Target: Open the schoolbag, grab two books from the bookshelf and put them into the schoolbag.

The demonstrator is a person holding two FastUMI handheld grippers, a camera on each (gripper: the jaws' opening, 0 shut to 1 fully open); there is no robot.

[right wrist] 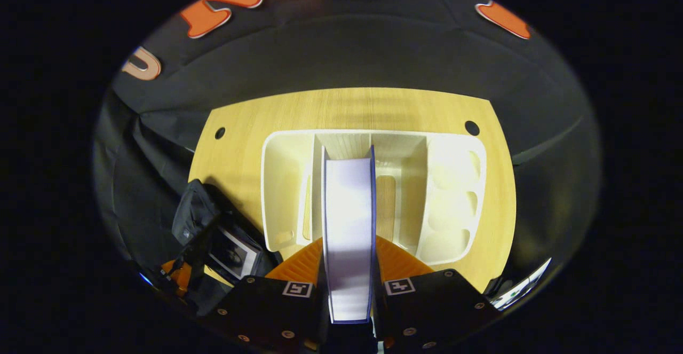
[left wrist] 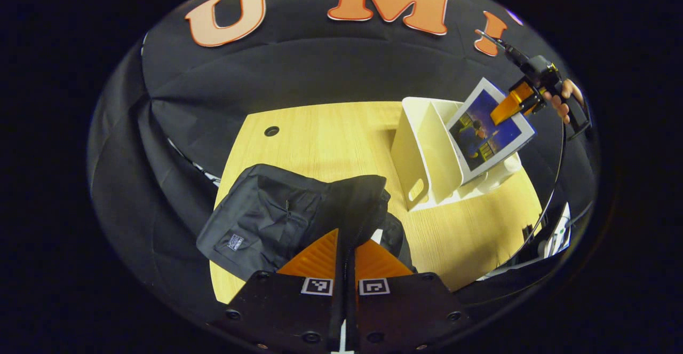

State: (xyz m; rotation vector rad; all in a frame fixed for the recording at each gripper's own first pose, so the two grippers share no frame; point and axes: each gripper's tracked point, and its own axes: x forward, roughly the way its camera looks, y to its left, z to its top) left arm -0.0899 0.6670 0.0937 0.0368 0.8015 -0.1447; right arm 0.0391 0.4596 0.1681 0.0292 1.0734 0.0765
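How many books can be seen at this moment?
2. One book is clamped in the right gripper above the white bookshelf. A second book lies inside the open schoolbag, whose edge the left gripper pinches. Others may be hidden.

Bright overhead light, sharp centre, fisheye-bent edges, dim surroundings
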